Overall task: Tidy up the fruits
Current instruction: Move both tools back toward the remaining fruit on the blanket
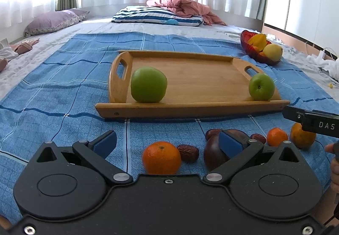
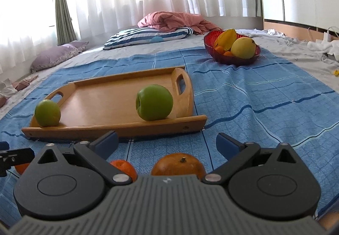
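On the blue blanket [image 1: 63, 95] spread over the bed, loose fruit lies in front of a wooden tray [image 1: 190, 105] that already carries two green apples, one at its left end [image 1: 148, 84] and one at its right end [image 1: 261, 86]. Both grippers are released and hold nothing: the left gripper [image 1: 167, 142] hangs spread over an orange [image 1: 161, 157], and the right gripper [image 2: 167, 142] spreads over a larger orange [image 2: 179, 164]. The step in hand looks like picking the next fruit for the tray. Done well, each gripper should come down so that its pads straddle the widest part of the round fruit, then close gently, since an orange rolls easily on soft cloth; the dark plum-like fruit [image 1: 214, 154] and the small dates [image 1: 188, 152] just beside the left target should not be nudged. The left wrist view alone shows those dark fruits and a small orange [image 1: 276, 136] farther right. The right wrist view shows the red bowl [image 2: 231, 59] of yellow fruit more fully.
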{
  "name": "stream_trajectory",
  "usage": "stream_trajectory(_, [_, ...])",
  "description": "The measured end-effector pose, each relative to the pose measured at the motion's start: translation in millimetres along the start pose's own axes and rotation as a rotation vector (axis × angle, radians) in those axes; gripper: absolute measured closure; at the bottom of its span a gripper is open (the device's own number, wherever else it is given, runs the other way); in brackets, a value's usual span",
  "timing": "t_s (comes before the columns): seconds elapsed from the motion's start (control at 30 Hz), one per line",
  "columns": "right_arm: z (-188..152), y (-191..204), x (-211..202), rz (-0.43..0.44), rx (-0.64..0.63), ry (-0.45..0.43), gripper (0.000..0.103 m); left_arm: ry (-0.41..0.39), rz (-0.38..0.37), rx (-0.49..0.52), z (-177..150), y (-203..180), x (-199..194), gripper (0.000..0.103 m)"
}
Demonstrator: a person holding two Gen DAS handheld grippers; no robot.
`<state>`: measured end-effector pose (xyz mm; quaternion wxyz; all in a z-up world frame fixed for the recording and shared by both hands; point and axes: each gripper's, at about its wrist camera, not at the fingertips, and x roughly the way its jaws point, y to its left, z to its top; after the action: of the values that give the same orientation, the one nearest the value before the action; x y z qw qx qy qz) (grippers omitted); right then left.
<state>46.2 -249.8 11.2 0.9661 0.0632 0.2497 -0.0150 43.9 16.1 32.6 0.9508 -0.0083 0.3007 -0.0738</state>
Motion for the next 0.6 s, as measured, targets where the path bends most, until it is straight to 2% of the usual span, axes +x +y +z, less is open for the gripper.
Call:
stream_trajectory(0.17, [-4.3,5.3,-6.8,-0.023,-0.033,-0.023,0.0,0.008,0.005,-0.025,-3.8,1.5,-2.5,0.0])
stream_trajectory(0.27, [-7.9,5.6,-14.0,0.003,-0.038,-0.047,0.0,0.009,-0.002,-0.035,-6.1,3.2,-4.9,0.0])
stream_trajectory(0.4, [-11.4,5.4,-22.0,0.034,-0.029,-0.064,0.0,-0.005,-0.002,-0.02,-10.9,2.5,-10.3,0.0])
stream_trajectory(0.6, [-18.6,11.2,-30.3,0.011,-0.074,-0.101,0.0,-0.014,0.004,-0.005,-16.1,-0.8,-16.1,0.0])
